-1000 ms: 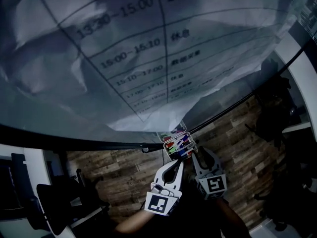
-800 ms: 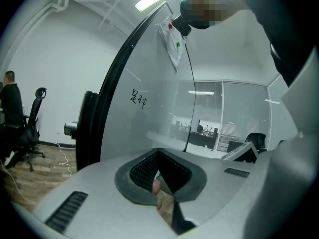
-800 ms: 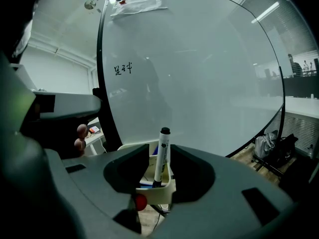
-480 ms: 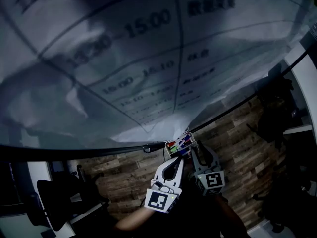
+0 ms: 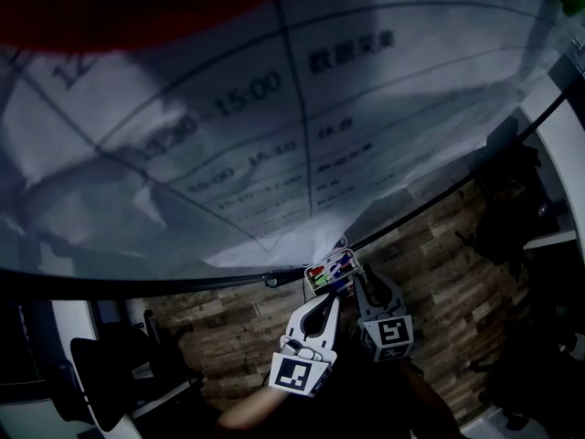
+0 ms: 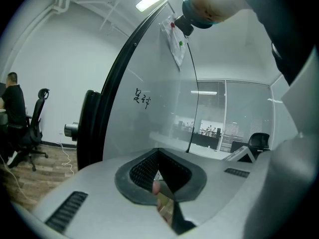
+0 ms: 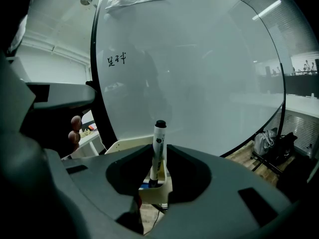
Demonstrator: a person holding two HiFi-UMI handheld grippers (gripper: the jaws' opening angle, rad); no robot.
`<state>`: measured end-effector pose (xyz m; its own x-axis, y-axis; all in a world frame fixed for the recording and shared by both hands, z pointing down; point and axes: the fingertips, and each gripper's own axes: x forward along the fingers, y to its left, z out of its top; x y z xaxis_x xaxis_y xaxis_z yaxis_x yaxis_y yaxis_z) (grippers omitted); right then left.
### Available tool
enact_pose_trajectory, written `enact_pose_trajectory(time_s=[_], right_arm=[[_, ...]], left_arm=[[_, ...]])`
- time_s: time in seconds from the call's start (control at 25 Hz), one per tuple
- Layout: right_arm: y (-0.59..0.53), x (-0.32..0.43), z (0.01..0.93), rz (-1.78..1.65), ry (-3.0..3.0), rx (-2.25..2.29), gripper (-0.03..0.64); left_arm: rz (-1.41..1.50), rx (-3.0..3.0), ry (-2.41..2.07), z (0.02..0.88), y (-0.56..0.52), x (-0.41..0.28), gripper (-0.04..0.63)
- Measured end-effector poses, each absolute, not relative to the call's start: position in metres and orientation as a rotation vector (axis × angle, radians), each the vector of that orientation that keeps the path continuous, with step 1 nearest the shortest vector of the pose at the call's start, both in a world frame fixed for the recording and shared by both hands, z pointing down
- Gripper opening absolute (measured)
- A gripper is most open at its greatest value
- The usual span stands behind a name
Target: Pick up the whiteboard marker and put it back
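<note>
- At the left of the head view, the grey left gripper (image 5: 326, 302), which carries a square-marker cube, has its tongs pressed together with nothing between them. It points toward the board's lower edge.
- Just right of it, one small pale plastic holder (image 5: 331, 271) sits at the lower edge of the large glossy whiteboard (image 7: 199, 73). Red, green and blue pens lie in the holder, too small to count.
- Upright in that holder stands one whiteboard marker (image 7: 158, 151), a slim white barrel with a black cap, its lower end down among the others.
- Furthest right, the grey right gripper (image 7: 156, 183) has its tongs apart, one on each side of the marker's barrel. A little gap shows on both sides, and no squeeze is visible.
- Handling, as I judge it: the marker is light and rigid with a smooth round barrel, so it may slip or roll between the pads. It is best taken across the middle of the barrel, below the cap, and lifted straight out of the holder.
- Count: two grippers, one holder, one whiteboard and one marker within the tongs.
</note>
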<state>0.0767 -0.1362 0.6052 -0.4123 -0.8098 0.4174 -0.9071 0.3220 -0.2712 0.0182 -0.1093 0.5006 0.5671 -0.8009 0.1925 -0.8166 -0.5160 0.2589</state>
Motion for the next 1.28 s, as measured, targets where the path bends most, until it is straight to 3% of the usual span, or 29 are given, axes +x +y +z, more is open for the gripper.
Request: enact_pose_trajectory(time_s=[1.28], right_arm=[[-0.131, 0.074, 0.595, 0.662, -2.425, 1.575, 0.074]], left_arm=[[0.042, 2.491, -1.367, 0.493, -0.092, 0.012, 0.008]])
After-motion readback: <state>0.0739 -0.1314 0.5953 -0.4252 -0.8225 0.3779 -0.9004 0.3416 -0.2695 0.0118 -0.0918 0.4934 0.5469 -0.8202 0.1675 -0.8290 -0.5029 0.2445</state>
